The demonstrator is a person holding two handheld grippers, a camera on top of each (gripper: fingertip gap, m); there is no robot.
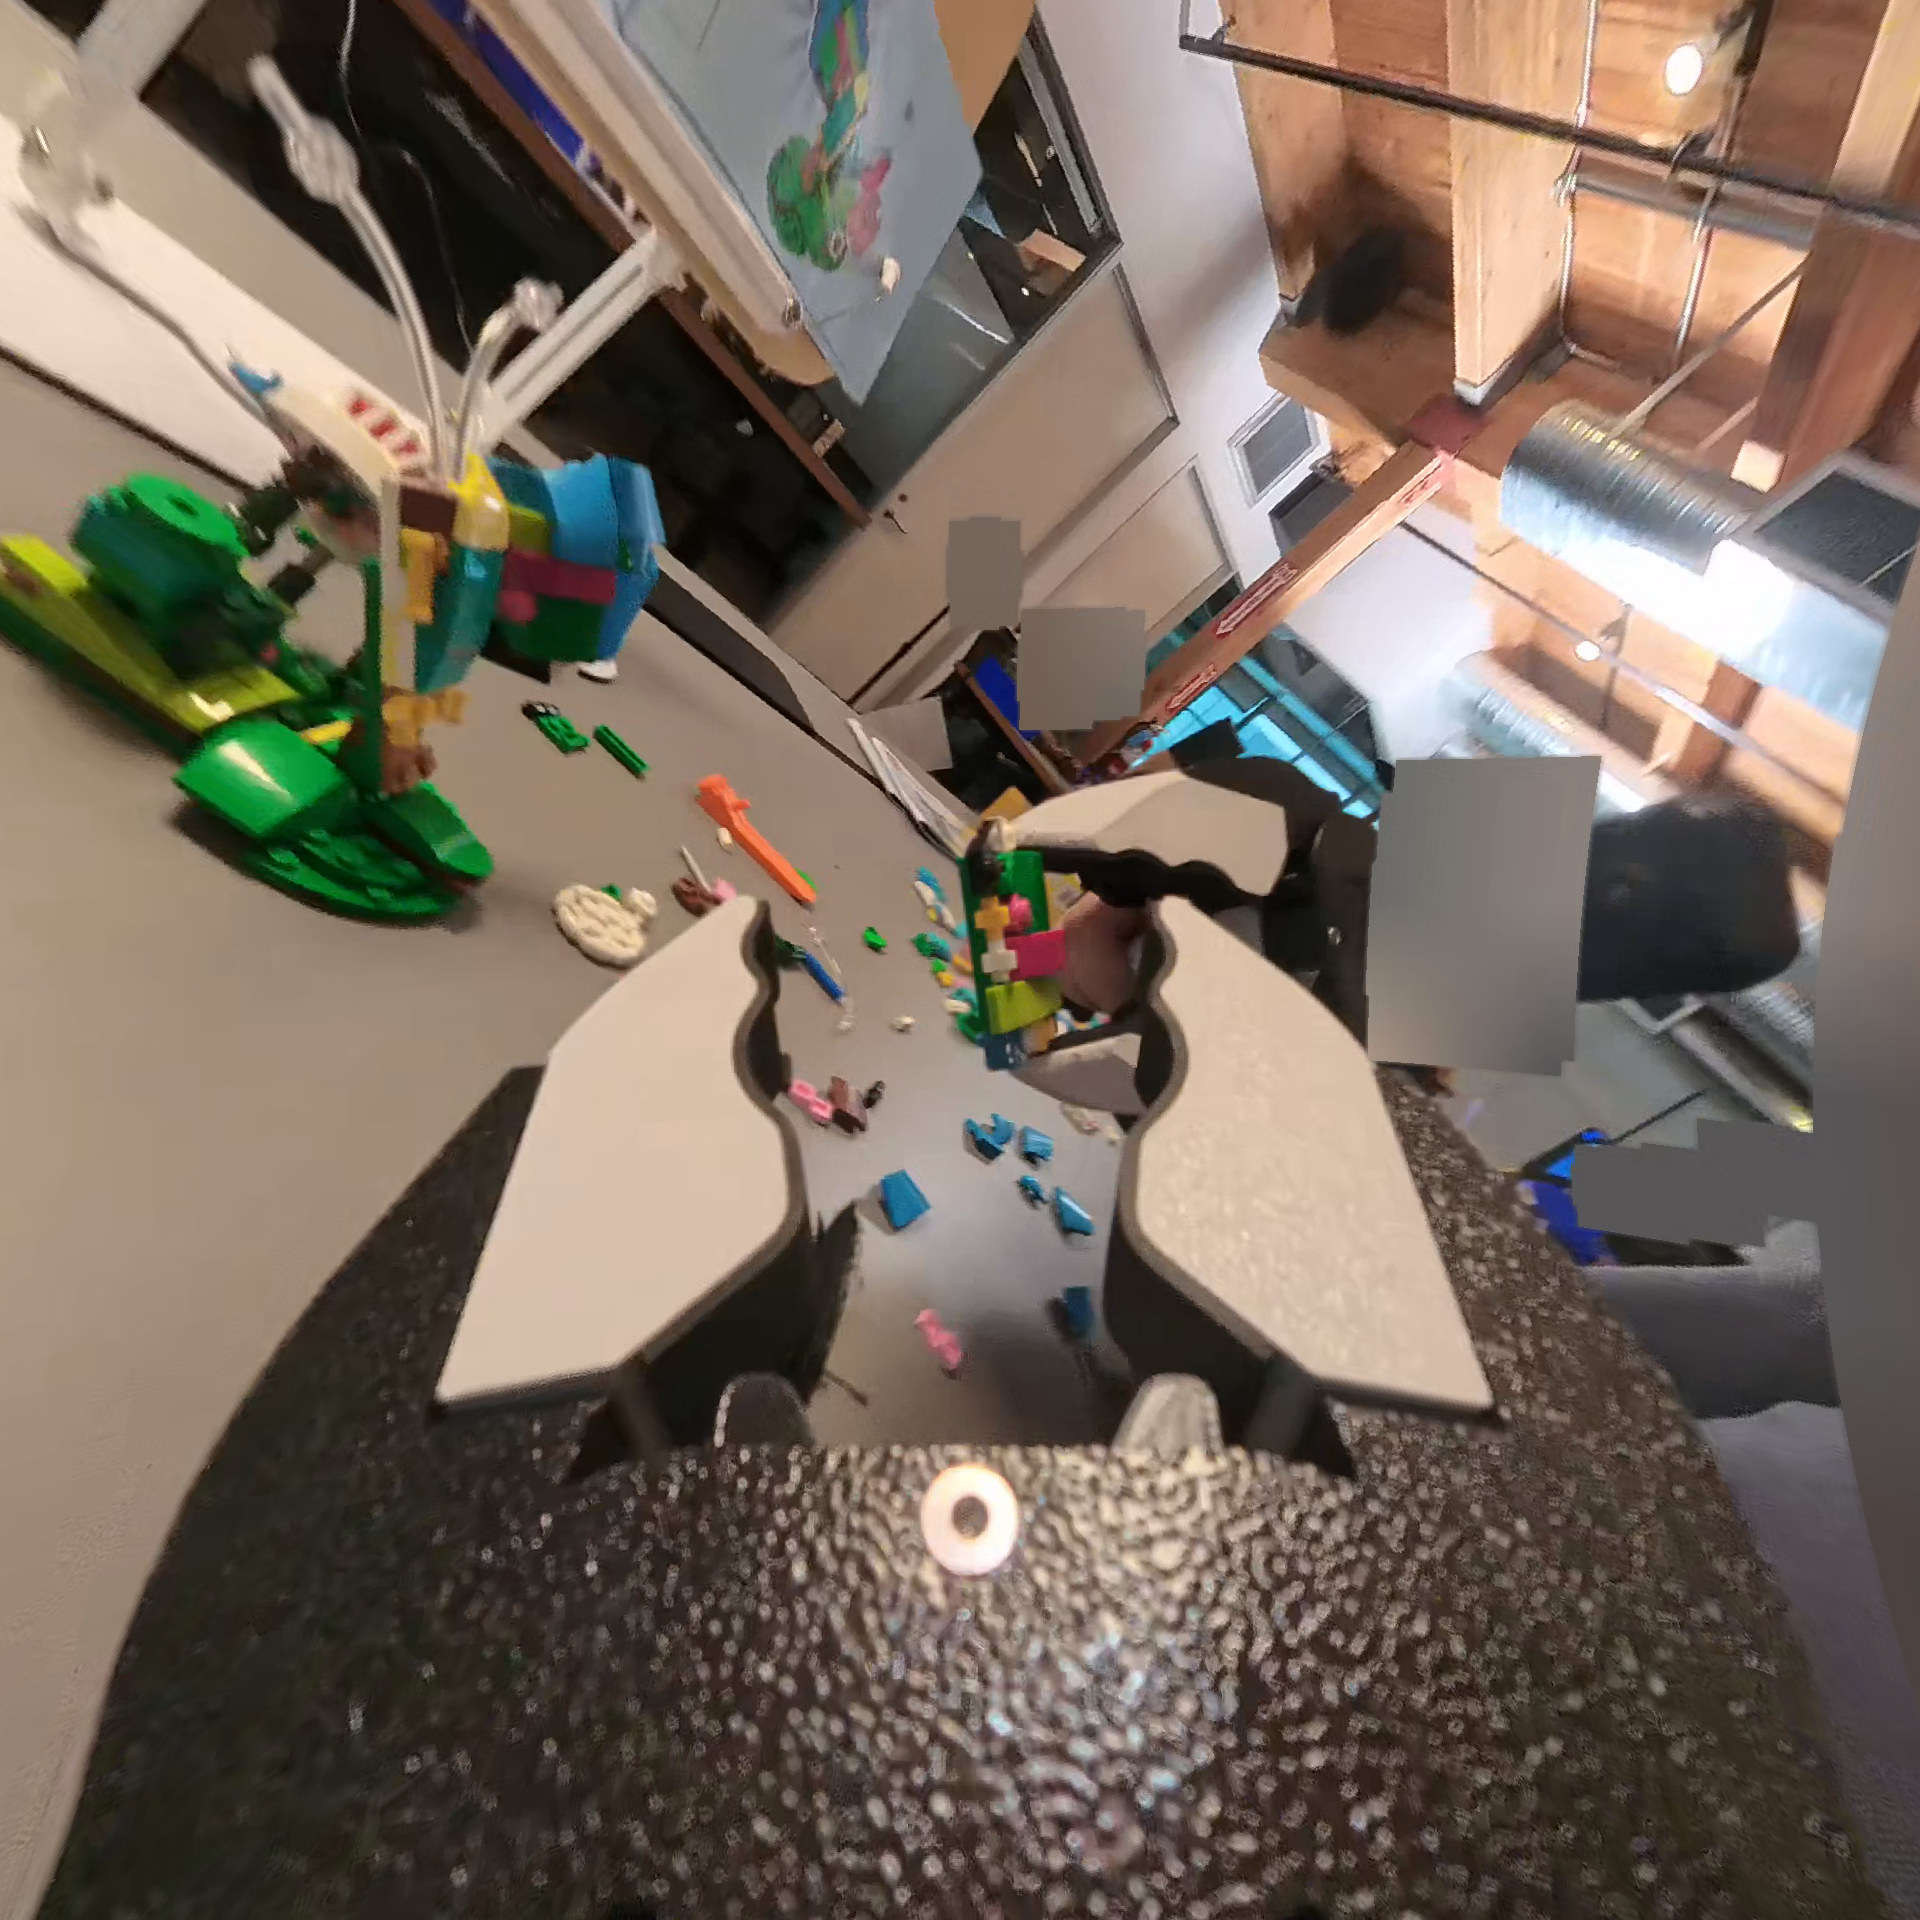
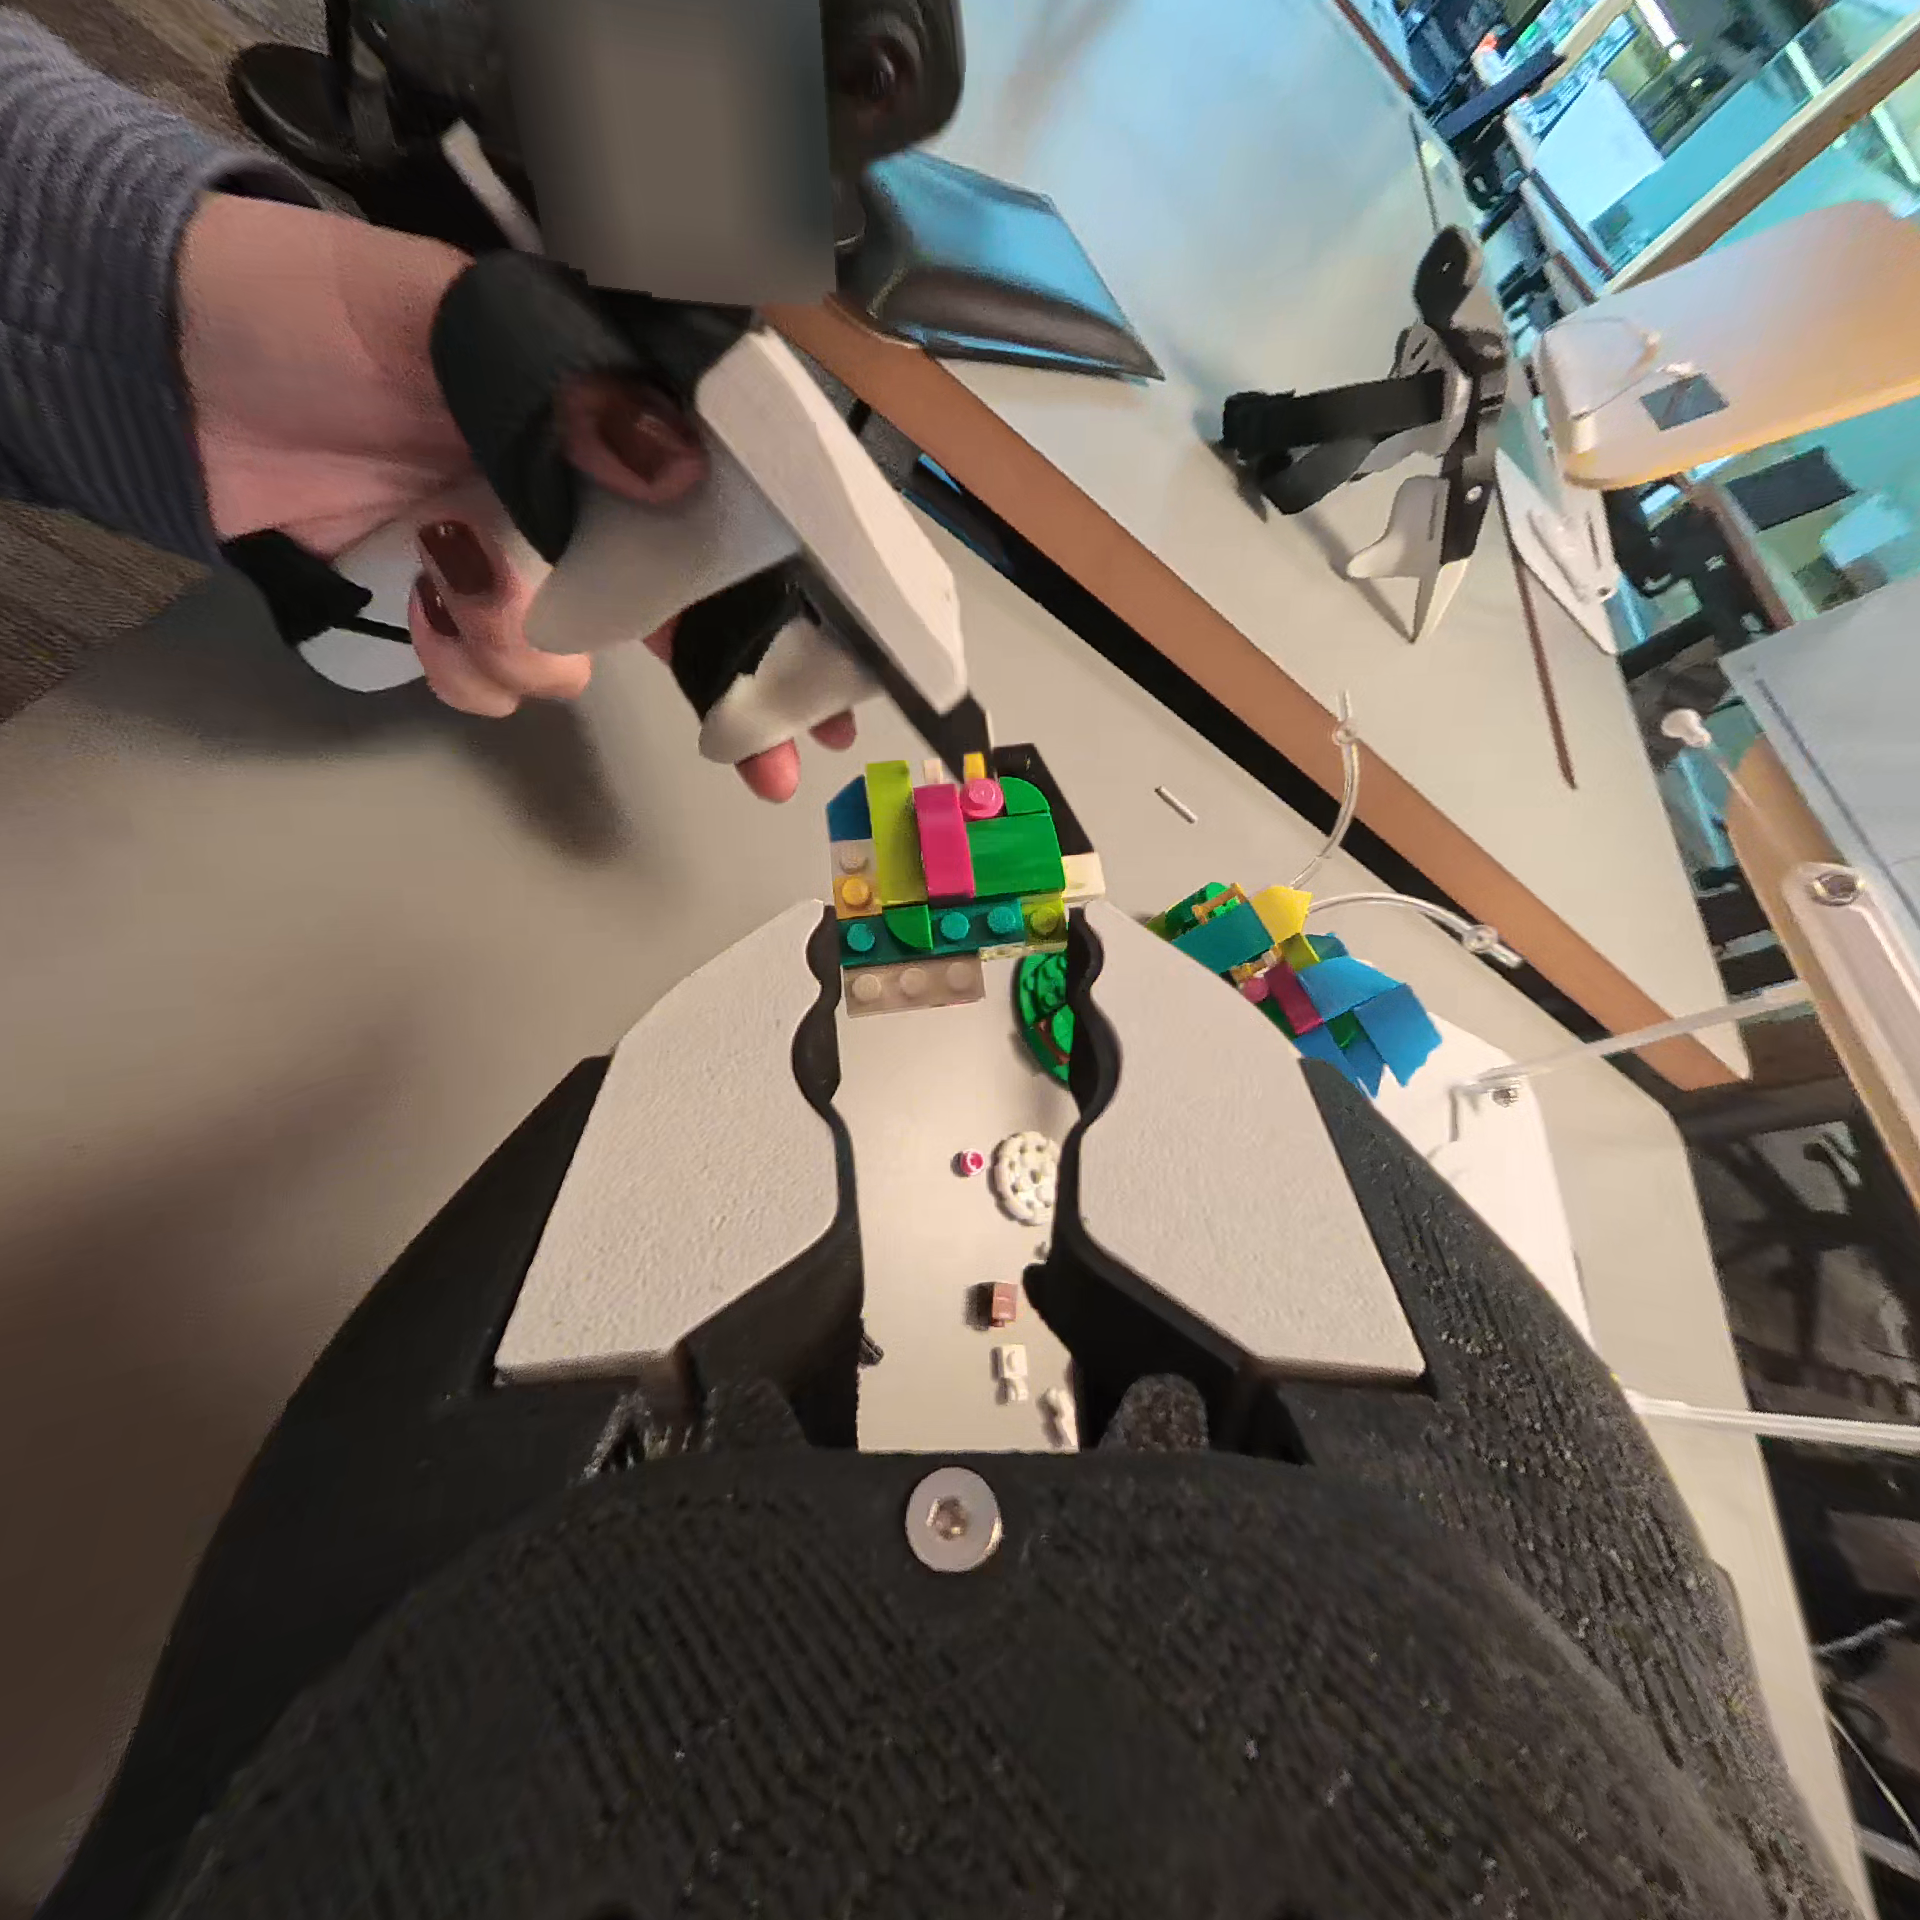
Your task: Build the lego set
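Your right gripper (image 2: 951, 940) jaws clamp the multicoloured brick assembly (image 2: 940, 868); your left gripper (image 1: 961, 961) jaws gape wide, seemingly empty, above the worktop (image 1: 260, 1039).

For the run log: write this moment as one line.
right tool: shut on lego sub-assembly | left tool: open, tip by pink stud | loose bricks: on table

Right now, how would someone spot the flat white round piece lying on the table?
Start at the big green leafy model on the grey table. Just beside its round base lies the white disc, flat and full of small holes, unlike the orange tool and coloured bricks nearby.
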